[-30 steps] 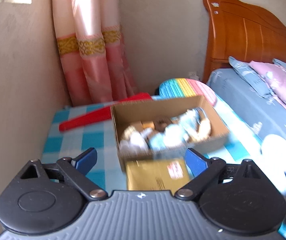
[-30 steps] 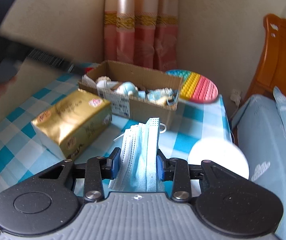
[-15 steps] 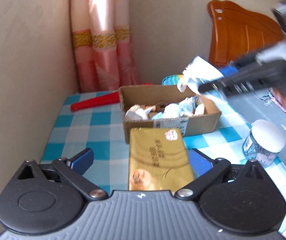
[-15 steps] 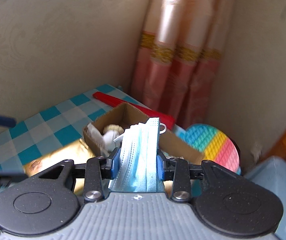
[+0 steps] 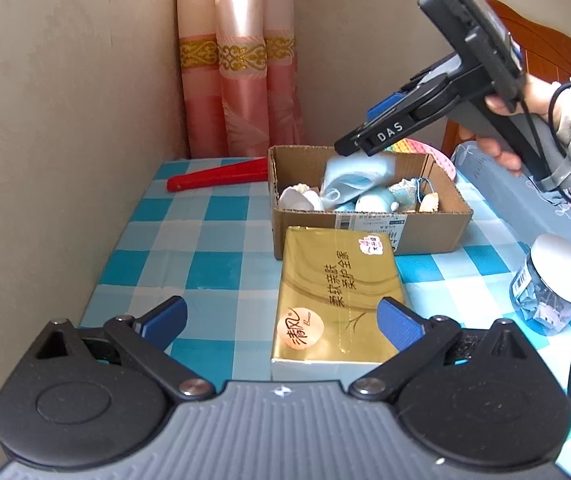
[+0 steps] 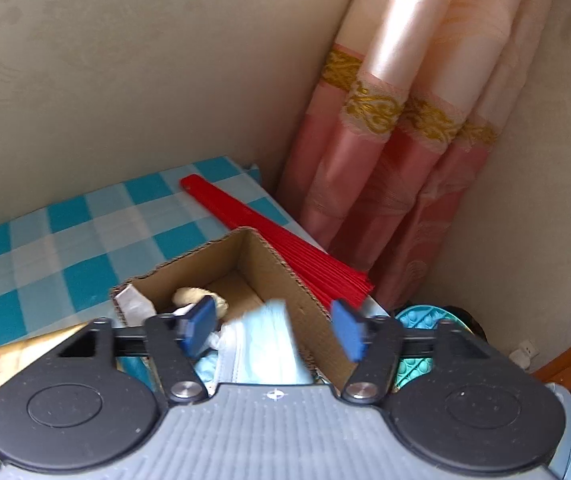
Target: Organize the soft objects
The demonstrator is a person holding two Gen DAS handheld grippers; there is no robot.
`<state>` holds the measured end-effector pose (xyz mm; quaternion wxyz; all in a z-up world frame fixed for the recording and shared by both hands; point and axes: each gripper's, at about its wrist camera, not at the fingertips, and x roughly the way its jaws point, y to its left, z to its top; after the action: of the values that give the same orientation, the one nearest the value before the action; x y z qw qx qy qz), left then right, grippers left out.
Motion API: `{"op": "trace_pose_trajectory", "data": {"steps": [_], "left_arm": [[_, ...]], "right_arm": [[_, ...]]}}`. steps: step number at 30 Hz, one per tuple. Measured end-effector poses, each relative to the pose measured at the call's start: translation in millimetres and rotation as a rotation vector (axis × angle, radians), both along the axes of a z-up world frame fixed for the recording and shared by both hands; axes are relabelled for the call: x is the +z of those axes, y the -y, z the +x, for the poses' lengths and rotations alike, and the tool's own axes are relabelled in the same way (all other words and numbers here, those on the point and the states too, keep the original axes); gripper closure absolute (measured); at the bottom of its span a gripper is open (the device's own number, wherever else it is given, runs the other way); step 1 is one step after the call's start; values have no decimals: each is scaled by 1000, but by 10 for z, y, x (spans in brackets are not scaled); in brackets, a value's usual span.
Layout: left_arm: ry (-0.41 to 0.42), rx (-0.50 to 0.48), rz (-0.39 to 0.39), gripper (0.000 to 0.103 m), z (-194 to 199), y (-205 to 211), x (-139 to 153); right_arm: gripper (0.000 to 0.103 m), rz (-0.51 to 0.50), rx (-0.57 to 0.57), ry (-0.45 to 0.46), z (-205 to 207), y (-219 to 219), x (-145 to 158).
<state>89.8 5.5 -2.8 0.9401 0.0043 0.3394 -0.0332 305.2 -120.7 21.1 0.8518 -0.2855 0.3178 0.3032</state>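
Note:
A cardboard box (image 5: 365, 228) holding several soft toys stands on the checked table. A stack of blue face masks (image 5: 355, 176) lies in the box; it also shows in the right wrist view (image 6: 261, 352), loose between the jaws. My right gripper (image 6: 273, 330) is open just above the box (image 6: 269, 272); it shows from the side in the left wrist view (image 5: 351, 146). My left gripper (image 5: 281, 318) is open and empty, low over the near end of a gold tissue pack (image 5: 337, 292).
A red folded fan (image 5: 217, 176) lies behind the box by the pink curtain (image 5: 241, 64). A clear jar with a white lid (image 5: 549, 284) stands at the right. A rainbow bubble mat (image 6: 421, 328) and a bed headboard (image 5: 541, 44) are beyond the box.
My right gripper moved over the box and opened, letting go of the face masks, which dropped into the box. My left gripper drew back toward the tissue pack and stayed open.

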Motion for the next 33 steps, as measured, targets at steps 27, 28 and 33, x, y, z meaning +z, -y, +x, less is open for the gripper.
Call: {"op": "trace_pose_trajectory", "data": {"steps": [27, 28, 33], "left_arm": [[33, 100, 40, 1, -443, 96, 403], [16, 104, 40, 1, -453, 107, 403], [-30, 73, 67, 1, -532, 201, 404]], "right_arm": [[0, 227, -578, -157, -2195, 735, 178], [0, 233, -591, -151, -2289, 731, 177], [0, 272, -645, -120, -2606, 736, 198]]}}
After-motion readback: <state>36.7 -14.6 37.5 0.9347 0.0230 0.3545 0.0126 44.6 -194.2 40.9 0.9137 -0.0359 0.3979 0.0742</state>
